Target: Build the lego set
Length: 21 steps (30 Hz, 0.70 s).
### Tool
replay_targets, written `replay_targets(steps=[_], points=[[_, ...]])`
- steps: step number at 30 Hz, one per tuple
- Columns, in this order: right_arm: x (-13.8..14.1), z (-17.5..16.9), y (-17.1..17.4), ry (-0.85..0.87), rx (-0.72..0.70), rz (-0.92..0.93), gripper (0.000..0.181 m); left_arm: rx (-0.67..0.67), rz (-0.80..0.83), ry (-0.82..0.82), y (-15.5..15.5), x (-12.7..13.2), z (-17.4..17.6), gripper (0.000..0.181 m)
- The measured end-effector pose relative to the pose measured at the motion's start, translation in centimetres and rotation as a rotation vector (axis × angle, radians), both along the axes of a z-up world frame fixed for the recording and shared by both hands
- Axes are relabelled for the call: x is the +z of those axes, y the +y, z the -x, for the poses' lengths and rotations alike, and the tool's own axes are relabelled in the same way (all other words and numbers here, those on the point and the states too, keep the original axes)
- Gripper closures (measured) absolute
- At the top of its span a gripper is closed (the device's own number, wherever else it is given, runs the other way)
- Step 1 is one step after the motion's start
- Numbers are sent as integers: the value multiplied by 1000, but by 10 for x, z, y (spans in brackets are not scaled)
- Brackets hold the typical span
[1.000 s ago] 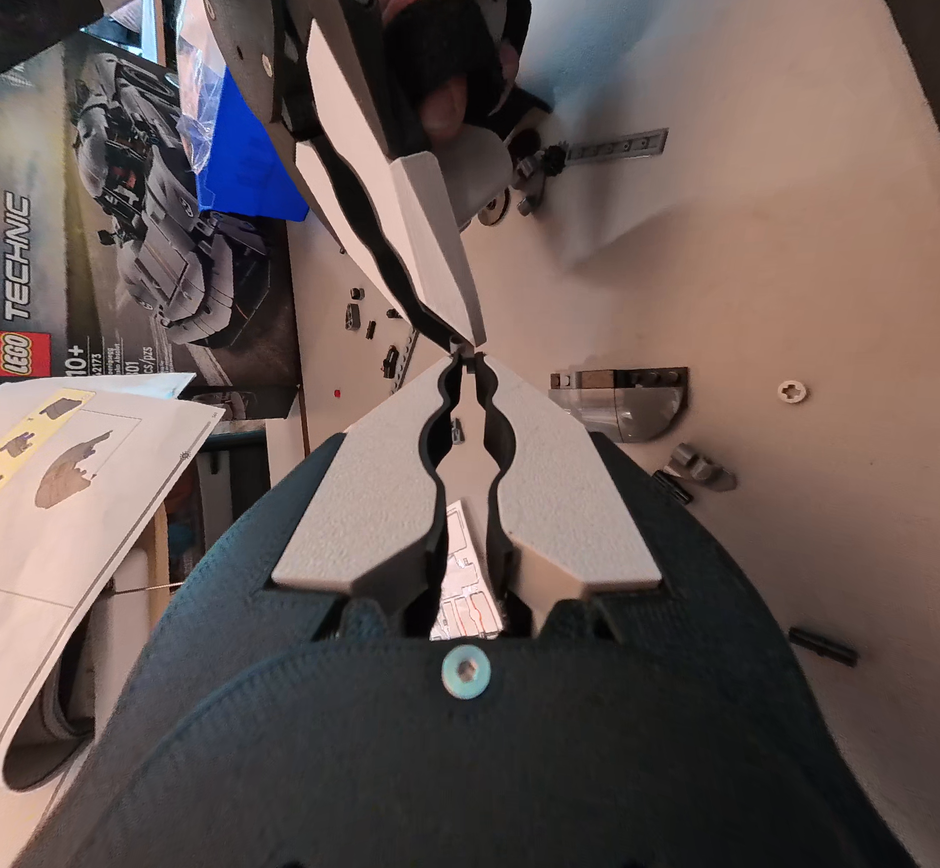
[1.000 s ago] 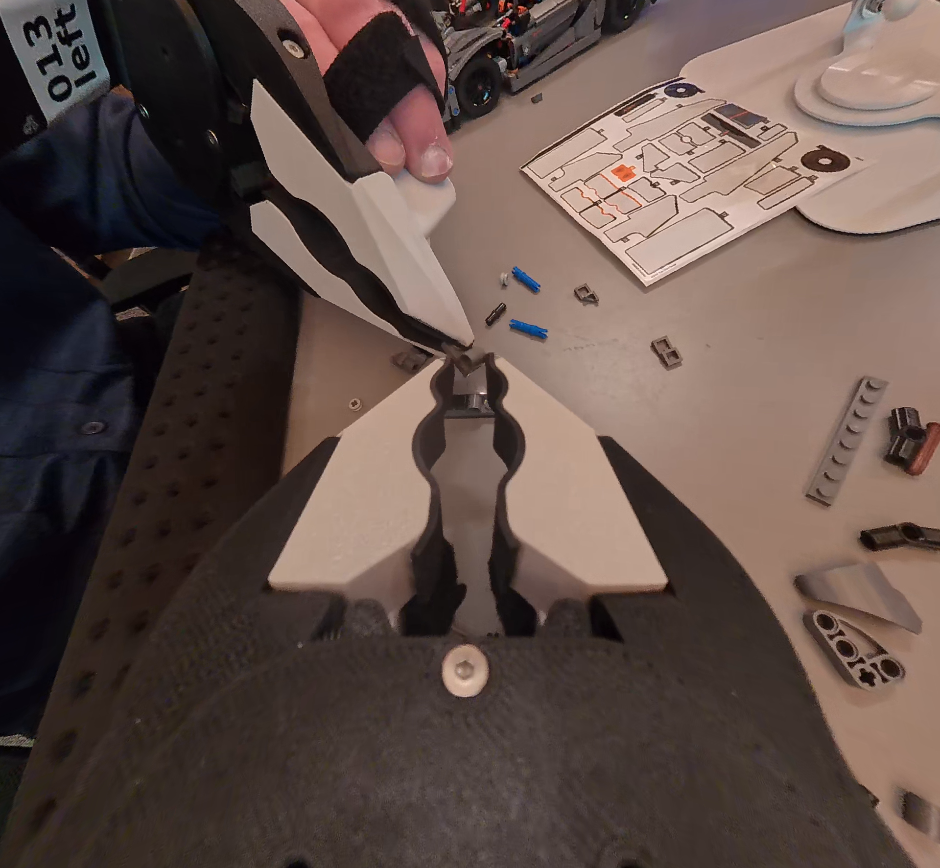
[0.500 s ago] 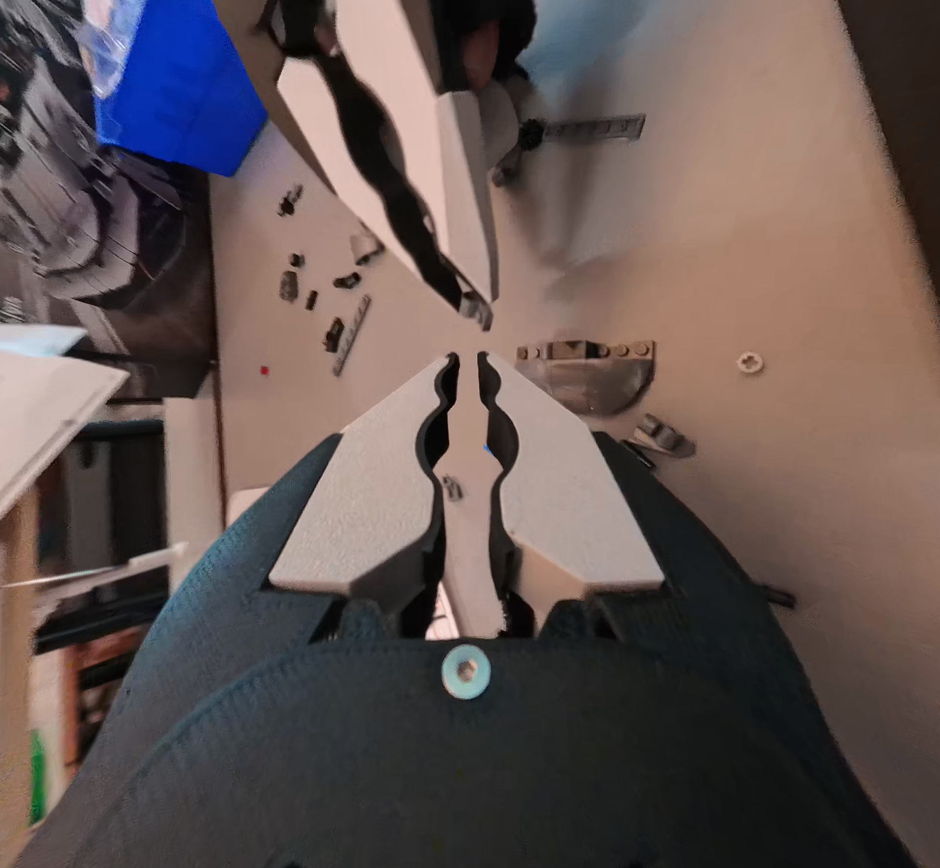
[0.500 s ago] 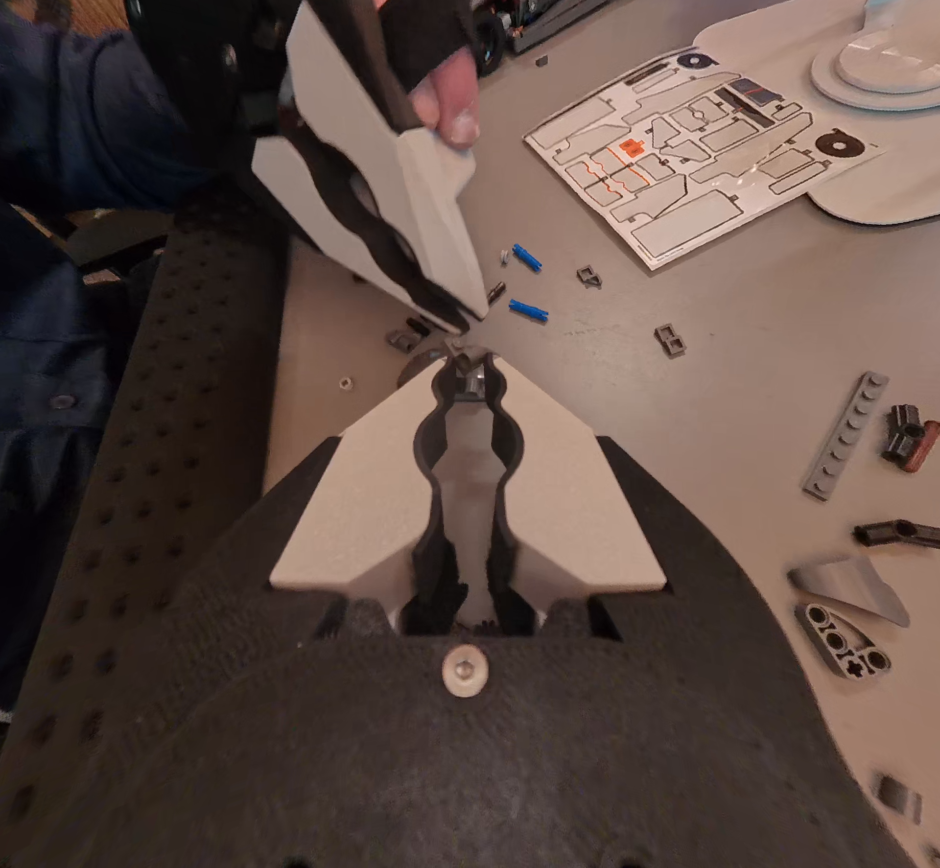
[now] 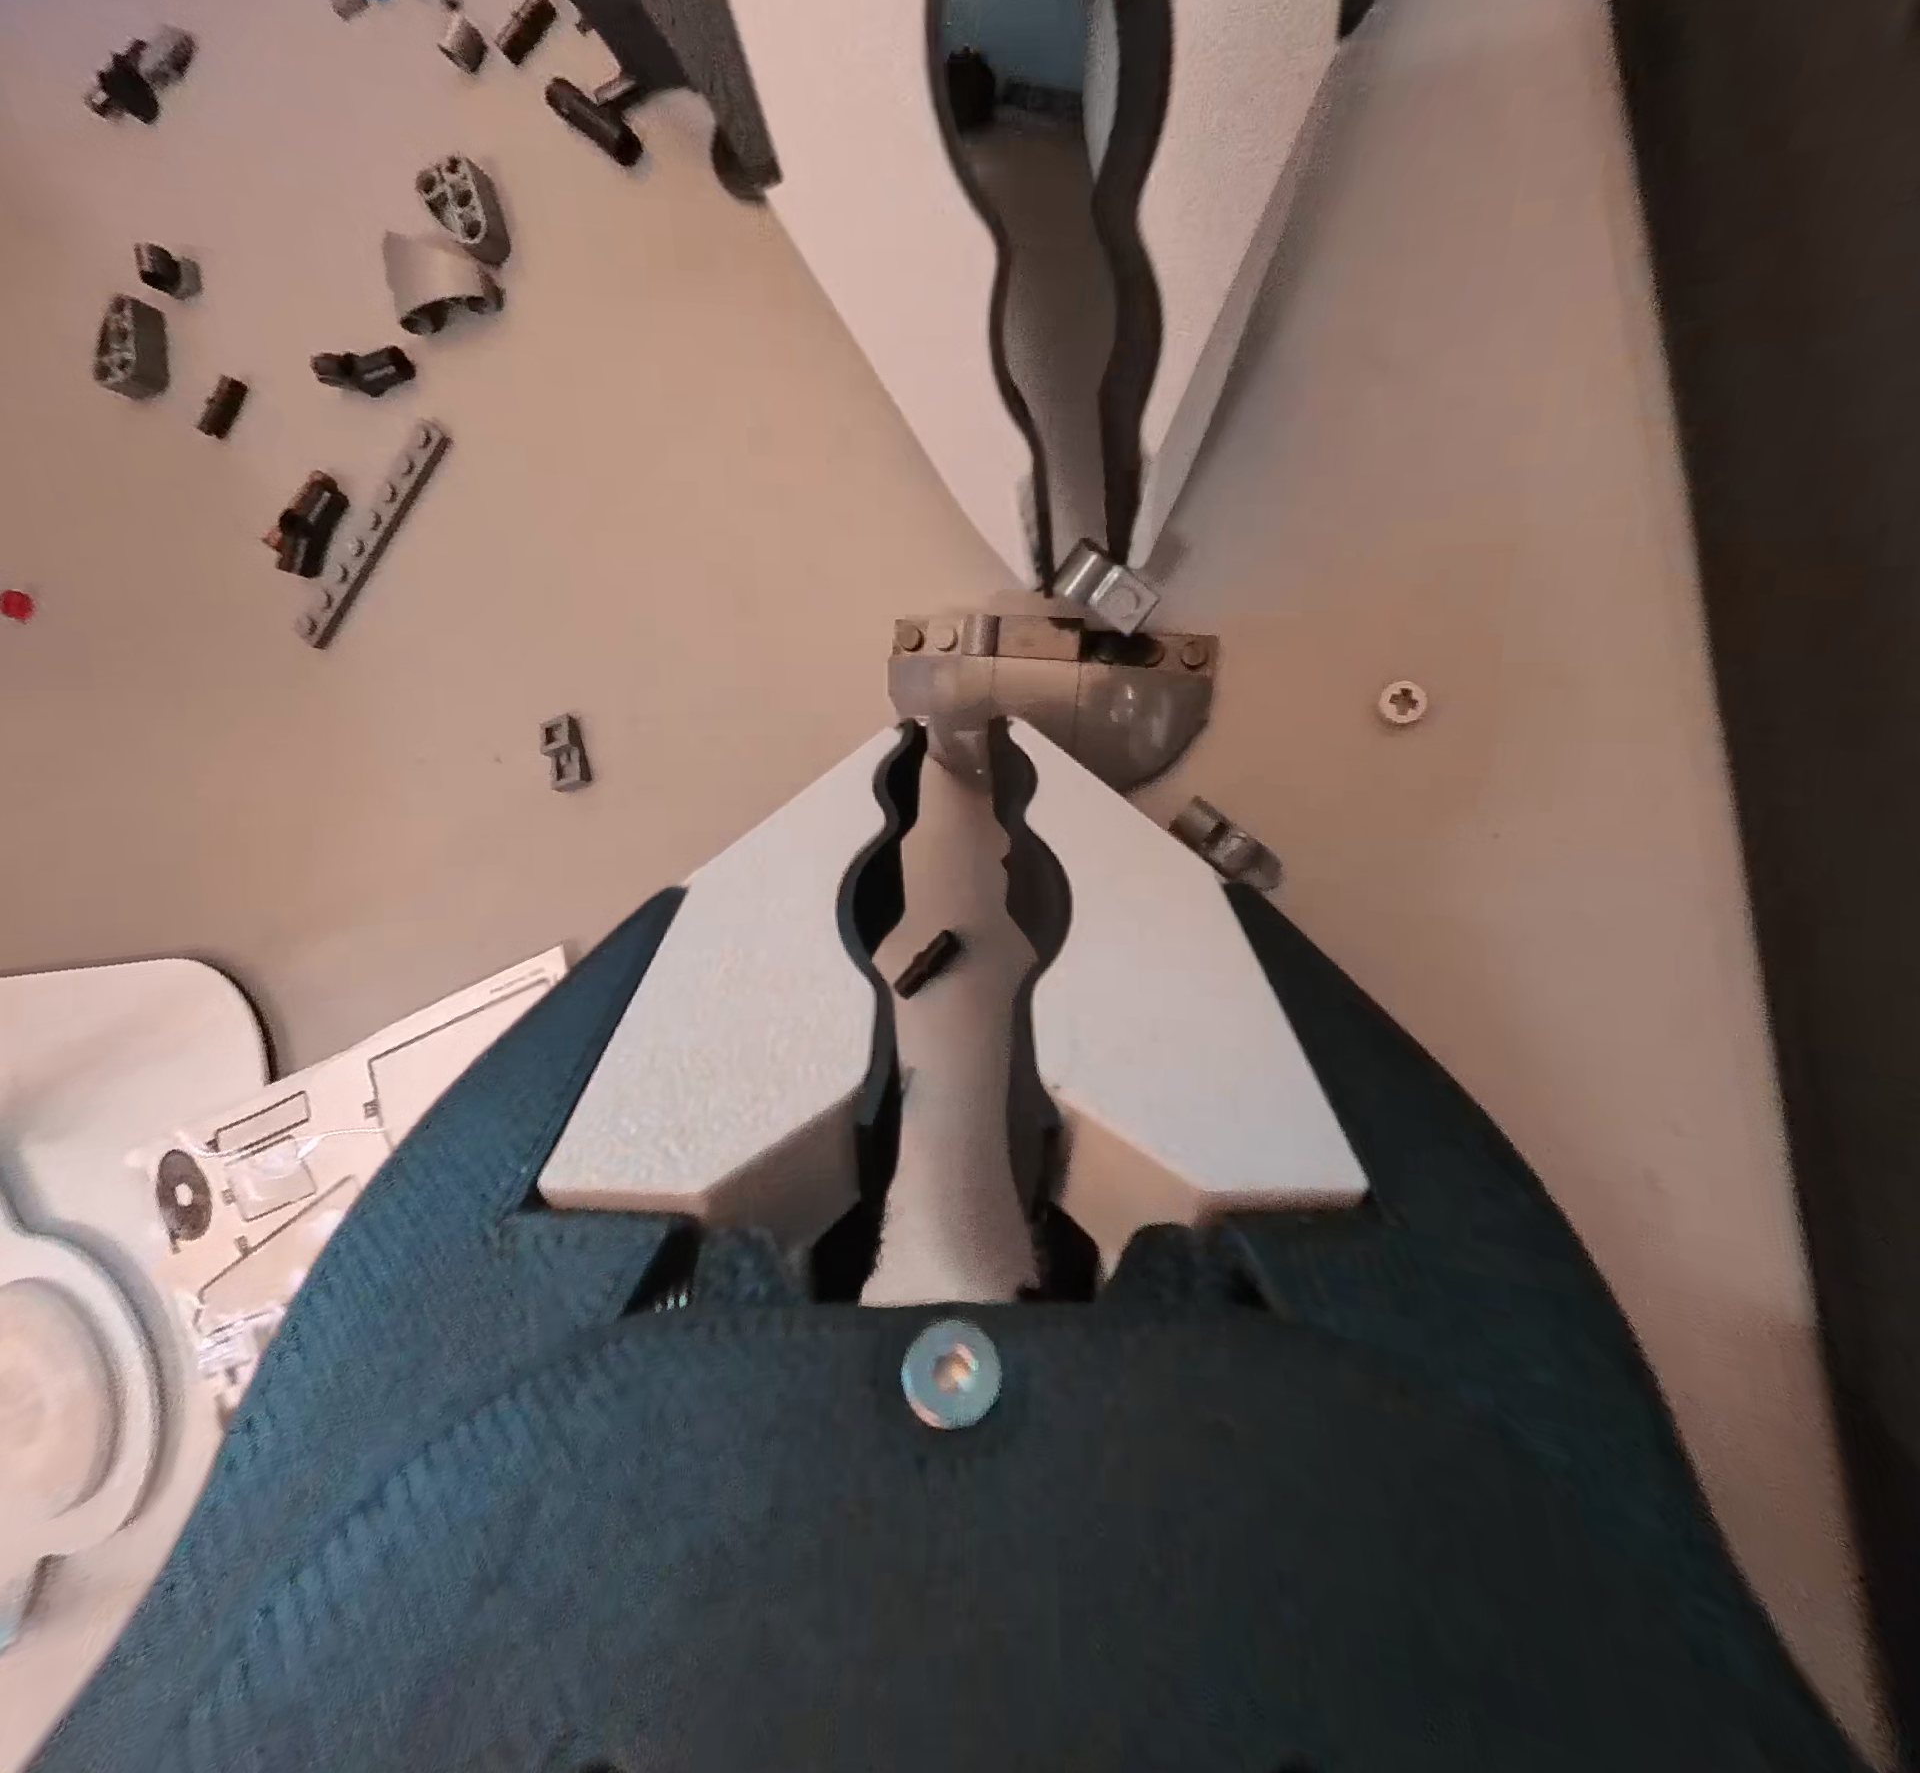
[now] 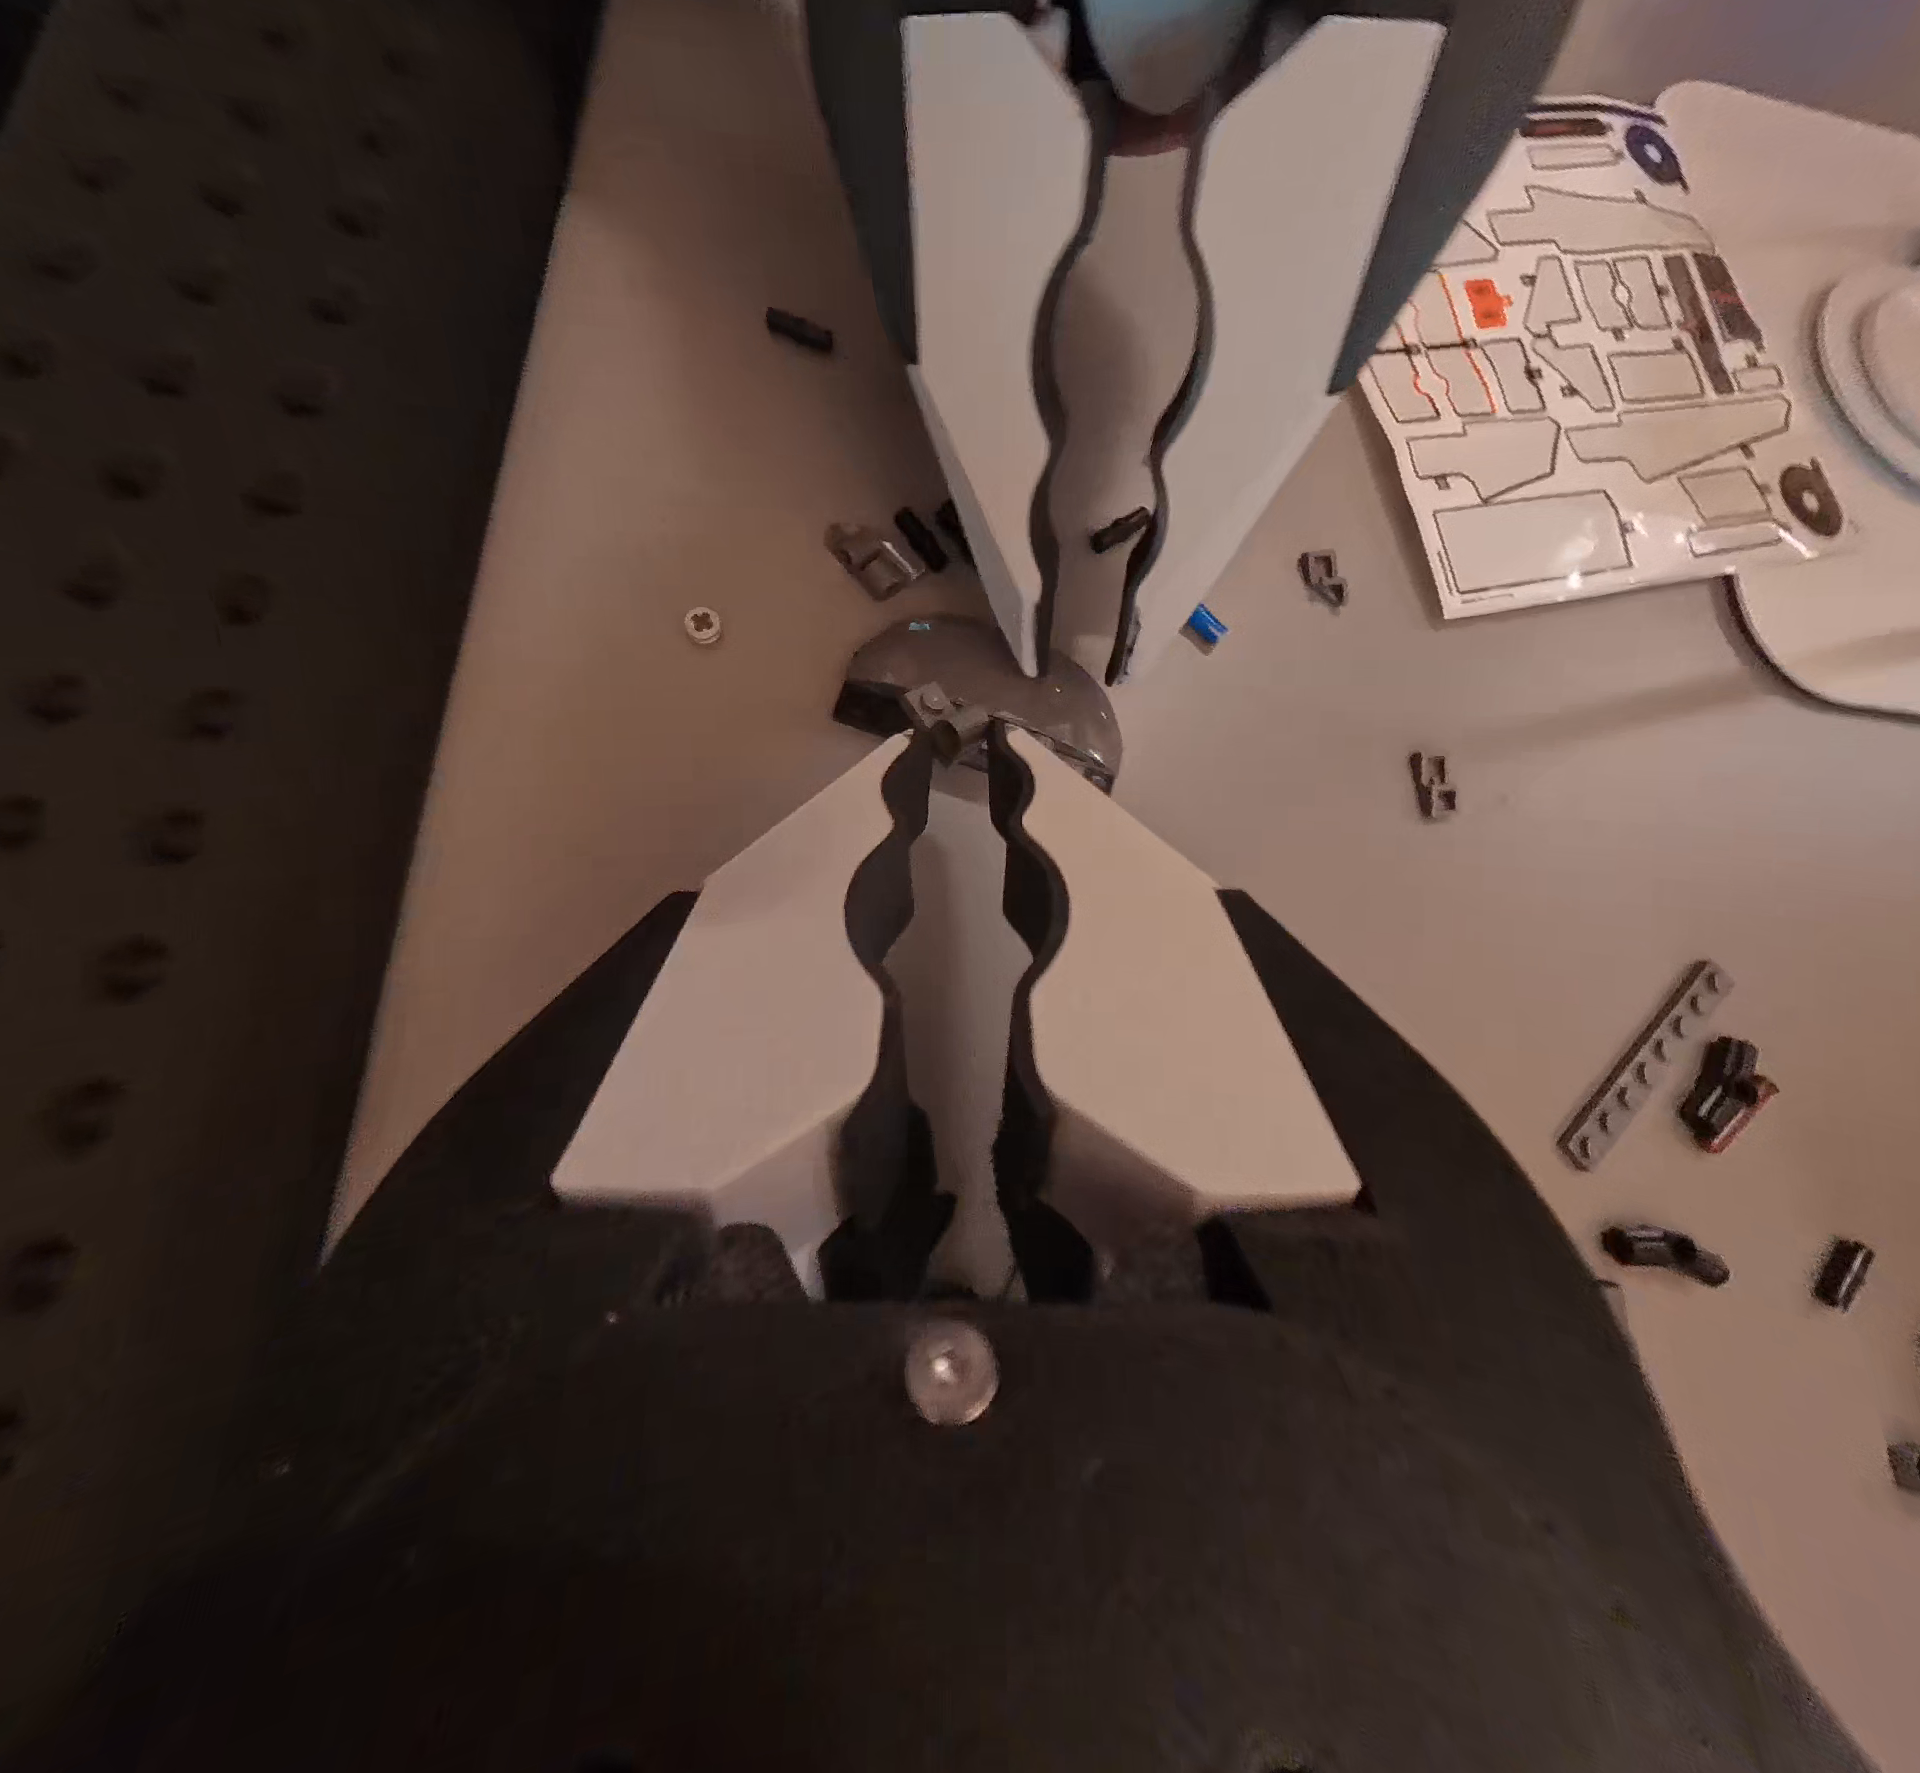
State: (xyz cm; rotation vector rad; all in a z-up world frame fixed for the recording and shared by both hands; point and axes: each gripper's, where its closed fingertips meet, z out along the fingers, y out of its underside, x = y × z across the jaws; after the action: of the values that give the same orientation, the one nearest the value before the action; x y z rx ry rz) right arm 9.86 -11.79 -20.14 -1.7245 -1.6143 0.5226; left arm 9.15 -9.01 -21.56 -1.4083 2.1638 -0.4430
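The curved dark grey sub-assembly point(image 5: 1049, 689) lies on the pale counter point(image 5: 665, 684) between the two tools, its flat studded edge turned toward the far side in the left wrist view. Just above that edge the right tool point(image 5: 1091, 570) pinches a small grey clip piece point(image 5: 1107, 585) at its very tips, tilted and not yet seated; in the right wrist view the same piece point(image 6: 940, 710) sits at the tips of the right tool point(image 6: 951, 736), right over the assembly's top row. The left tool point(image 5: 951, 736) has its tips narrowly apart at the rounded near side of the assembly, seemingly bracing or lightly gripping its lower lip; whether it truly clamps the part I cannot tell. The step in hand looks like fitting this clip onto the studded edge. The next move calls for levelling the piece, lining it up with the free studs and pressing straight down while the left tool keeps the assembly from sliding. Farther out, loose parts lie scattered: a long grey plate point(image 5: 374, 534) to the left, a small grey bracket point(image 5: 564, 754) nearer, a black pin point(image 5: 925, 963) seen between the left tool's fingers, a white round piece point(image 5: 1403, 702) to the right, and a sticker sheet point(image 6: 1590, 362) on the right in the right wrist view.
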Motion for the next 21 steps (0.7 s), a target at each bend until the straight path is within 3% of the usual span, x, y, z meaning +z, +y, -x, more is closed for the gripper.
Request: replay_targets(steps=[9,21], points=[[-10,7,-8,-111,74,-128,172,-19,24,50,-5,-11,3,171],[-12,-6,-15,-144,92,-103,172,-11,69,22,-9,-7,-2,168]])
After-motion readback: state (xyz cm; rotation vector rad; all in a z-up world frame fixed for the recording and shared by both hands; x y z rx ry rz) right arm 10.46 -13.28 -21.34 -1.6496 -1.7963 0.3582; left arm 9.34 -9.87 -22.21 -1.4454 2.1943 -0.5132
